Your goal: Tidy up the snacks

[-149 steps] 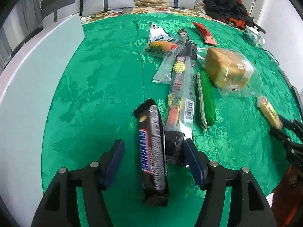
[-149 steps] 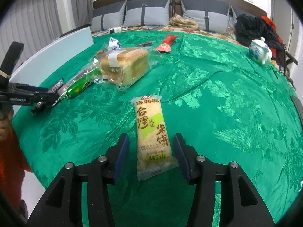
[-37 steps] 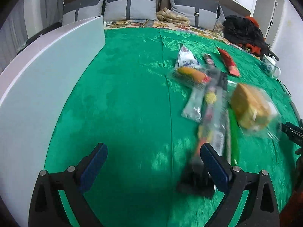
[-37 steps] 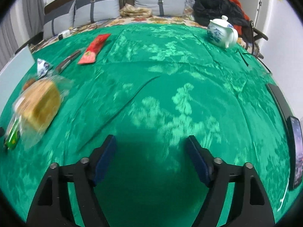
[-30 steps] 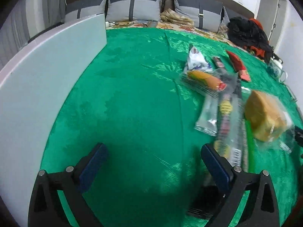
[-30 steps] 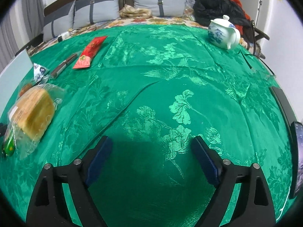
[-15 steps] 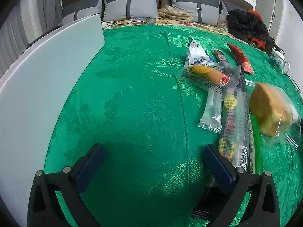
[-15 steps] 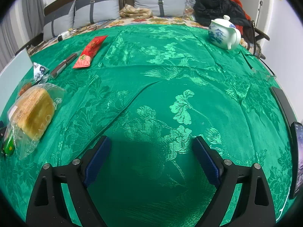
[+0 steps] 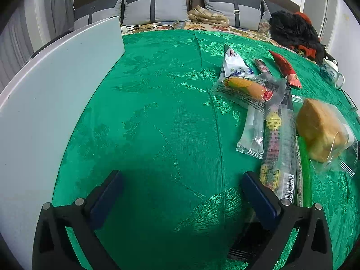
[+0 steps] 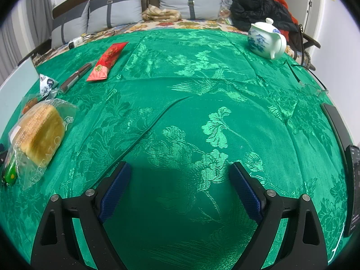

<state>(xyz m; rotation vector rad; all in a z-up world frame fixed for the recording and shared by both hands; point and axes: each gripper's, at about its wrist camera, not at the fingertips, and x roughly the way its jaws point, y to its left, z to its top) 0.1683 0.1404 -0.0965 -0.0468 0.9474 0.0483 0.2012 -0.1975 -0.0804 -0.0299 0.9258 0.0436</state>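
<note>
Left tongs (image 9: 181, 194): spread wide, holding nothing, over bare green cloth (image 9: 157, 117).
Right tongs (image 10: 180, 185): spread wide, empty, over cloth too.
Snacks: heaped ahead and right of the left tongs; long clear pack (image 9: 279, 148) reaches its right finger, a dark wrapper (image 9: 249, 240) partly under that finger.
Bread (image 9: 320, 129): bagged, right of the long pack; far left of the right tongs.
Red packet (image 10: 108, 58): far ahead-left of the right tongs.
Teapot (image 10: 266, 39): far ahead-right of the right tongs.
White board (image 9: 45, 103): left of the left tongs.

Green floral cloth (image 10: 202, 85), red packet (image 10: 108, 60), blue-white teapot (image 10: 265, 40), blue fingers (image 10: 114, 189).
</note>
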